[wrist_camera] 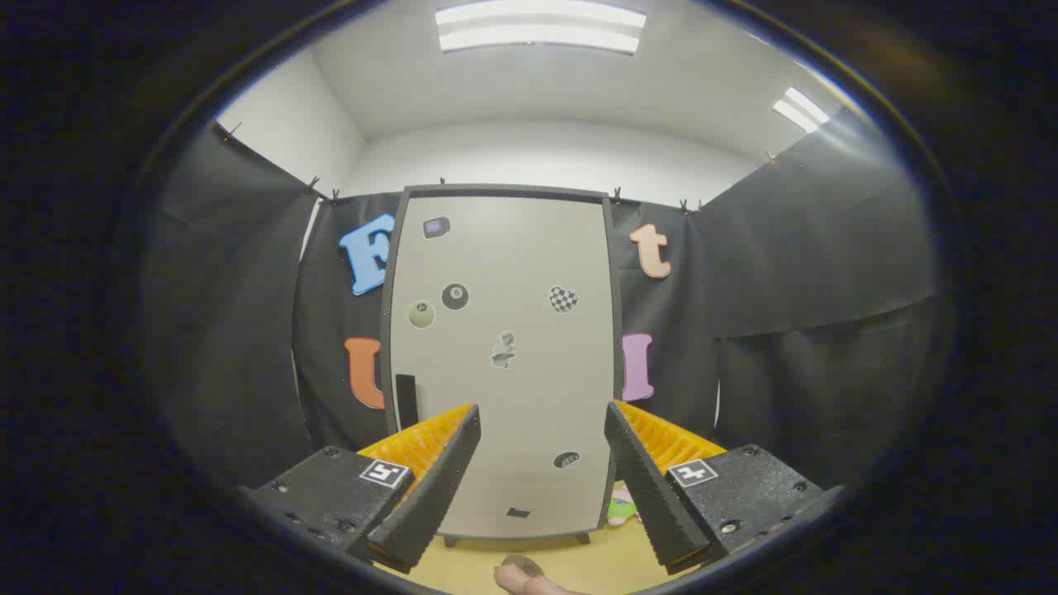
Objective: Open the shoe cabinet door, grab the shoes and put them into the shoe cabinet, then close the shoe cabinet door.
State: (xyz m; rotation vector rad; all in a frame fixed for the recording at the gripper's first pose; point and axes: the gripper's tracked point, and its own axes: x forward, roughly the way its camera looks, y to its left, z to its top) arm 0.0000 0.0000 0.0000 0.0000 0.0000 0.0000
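The shoe cabinet (504, 355) stands upright straight ahead, a tall pale grey box with a dark frame and its door shut. Several stickers dot the door, and a dark handle (406, 398) sits low on its left edge. My gripper (541, 421) is open, held back from the cabinet, its two fingers spread wide with nothing between them. The handle lies just beyond the left fingertip. A bit of pink and green (620, 506), maybe a shoe, peeks out by the cabinet's lower right corner behind the right finger.
The cabinet rests on a light wooden floor (570, 566). Black cloth walls close in behind and on both sides. A person's fingertip (529, 583) shows low down between the fingers.
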